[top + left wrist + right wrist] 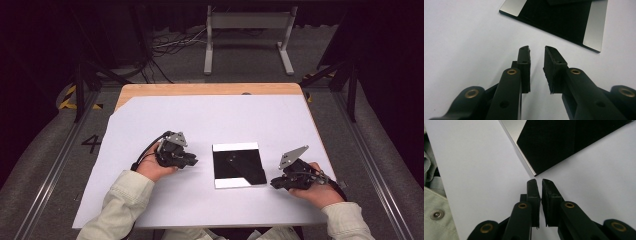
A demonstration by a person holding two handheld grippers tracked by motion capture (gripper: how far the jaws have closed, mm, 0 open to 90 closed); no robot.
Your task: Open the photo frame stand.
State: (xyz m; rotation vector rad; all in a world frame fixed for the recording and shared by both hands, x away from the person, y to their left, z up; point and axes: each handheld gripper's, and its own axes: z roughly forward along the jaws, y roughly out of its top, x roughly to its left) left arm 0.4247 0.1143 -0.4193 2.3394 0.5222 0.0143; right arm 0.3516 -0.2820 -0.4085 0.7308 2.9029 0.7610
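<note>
Where it lies flat on the white surface (150, 200), the square plate (238, 165) looks glossy black with silvery edges. The left claw (537, 53) is slightly parted, the right claw (538, 183) nearly closed, both empty; the dark piece on the plate is hard to make out.

Lab: floor rails (47, 172), loose cables (167, 47), hazard tape (67, 97).

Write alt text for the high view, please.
A person's hands hold a left gripper and a right gripper on either side of a flat black-and-silver square panel, touching nothing, on a white-covered table.

open sheet (200, 120) all round, black tile (239, 165) (central)
</note>
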